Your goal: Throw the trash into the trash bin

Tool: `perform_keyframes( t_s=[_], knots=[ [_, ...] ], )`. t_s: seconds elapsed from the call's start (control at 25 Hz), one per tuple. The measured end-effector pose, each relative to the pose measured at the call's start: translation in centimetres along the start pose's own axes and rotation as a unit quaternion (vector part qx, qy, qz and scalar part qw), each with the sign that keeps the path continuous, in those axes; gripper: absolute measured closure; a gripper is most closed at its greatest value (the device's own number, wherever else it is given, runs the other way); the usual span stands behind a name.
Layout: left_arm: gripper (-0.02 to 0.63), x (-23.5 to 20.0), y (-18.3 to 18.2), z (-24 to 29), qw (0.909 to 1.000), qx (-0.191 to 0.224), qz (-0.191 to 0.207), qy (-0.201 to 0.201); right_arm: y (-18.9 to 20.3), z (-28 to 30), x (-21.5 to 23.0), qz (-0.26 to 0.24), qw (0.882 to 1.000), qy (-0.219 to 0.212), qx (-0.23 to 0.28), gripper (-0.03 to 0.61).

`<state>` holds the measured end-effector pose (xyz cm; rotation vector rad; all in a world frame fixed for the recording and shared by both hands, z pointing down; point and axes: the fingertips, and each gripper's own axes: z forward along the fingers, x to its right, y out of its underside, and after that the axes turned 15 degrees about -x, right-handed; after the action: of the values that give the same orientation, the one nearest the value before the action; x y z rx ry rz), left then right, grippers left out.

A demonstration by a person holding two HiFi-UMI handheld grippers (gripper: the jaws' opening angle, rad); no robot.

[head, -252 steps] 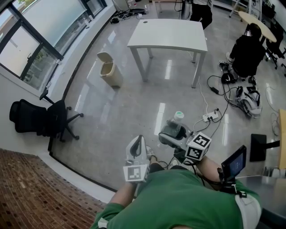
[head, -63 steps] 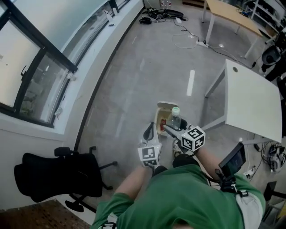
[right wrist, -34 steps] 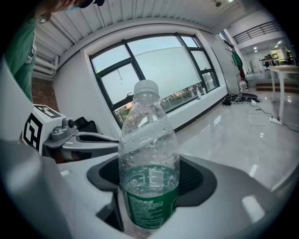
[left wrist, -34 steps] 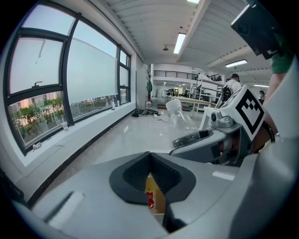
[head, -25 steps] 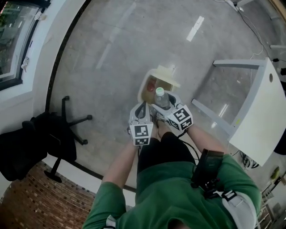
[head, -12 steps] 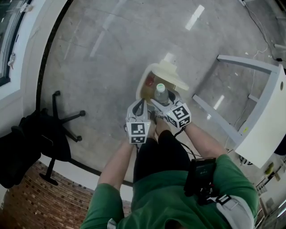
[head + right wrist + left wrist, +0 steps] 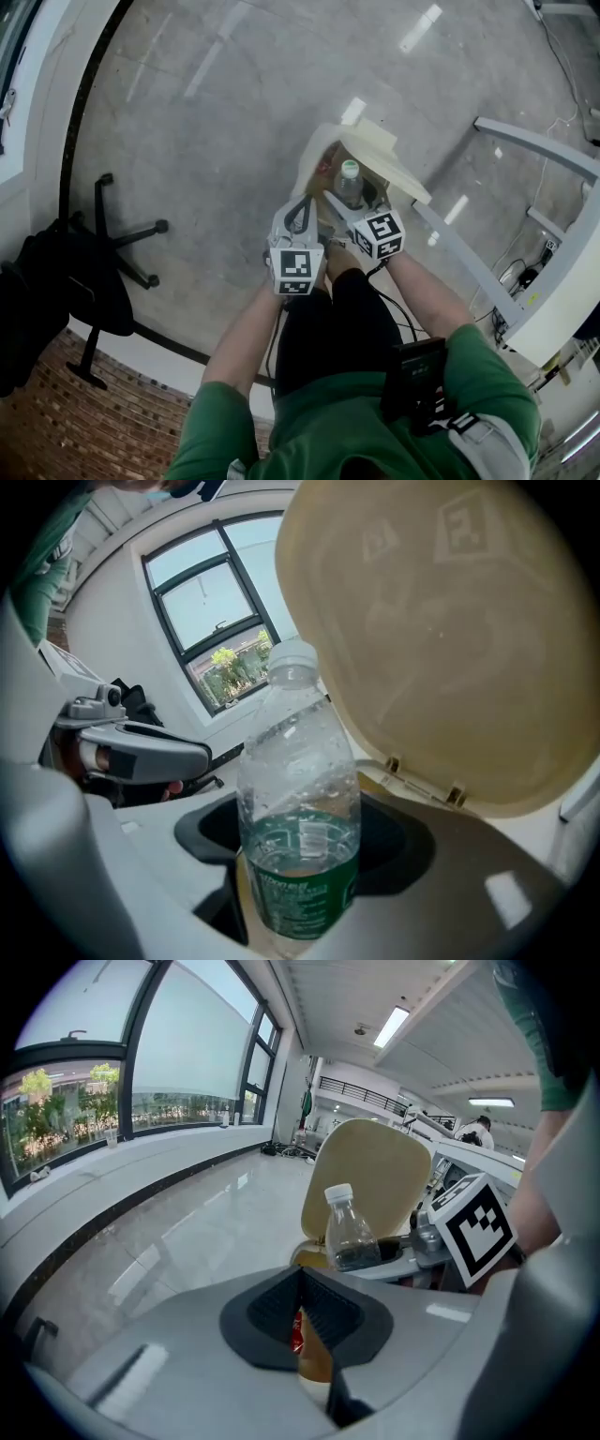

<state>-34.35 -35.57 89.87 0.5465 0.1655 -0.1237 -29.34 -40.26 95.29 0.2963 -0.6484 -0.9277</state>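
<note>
Clear plastic, green label, white cap: the bottle [image 7: 298, 761] stands upright in the right hand-held gripper [image 7: 302, 850], both jaws clamped on its lower body, with a little water sitting in the bottom. It hangs right over the mouth of the trash bin [image 7: 312, 173], whose beige lid [image 7: 441, 649] is tipped back out of the way, so the drop path looks clear. Gripping low at the label keeps the bottle vertical, likely so it falls straight in. The left hand-held gripper [image 7: 300, 1283] hovers just beside, jaws pressed together on nothing. Through the slit below them something red [image 7: 297, 1333] shows inside the bin. Letting go looks like the only step left.
</note>
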Motion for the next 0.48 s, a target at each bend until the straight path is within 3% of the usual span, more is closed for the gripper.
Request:
perform_keyframes(
  t_s=[0.48],
  knots=[
    [0.607,-1.9,1.6,1.5,0.9997,0.007,-0.020,-0.009,4.9,4.9,2.1,0.081,0.993,0.036,-0.075,0.250]
  ],
)
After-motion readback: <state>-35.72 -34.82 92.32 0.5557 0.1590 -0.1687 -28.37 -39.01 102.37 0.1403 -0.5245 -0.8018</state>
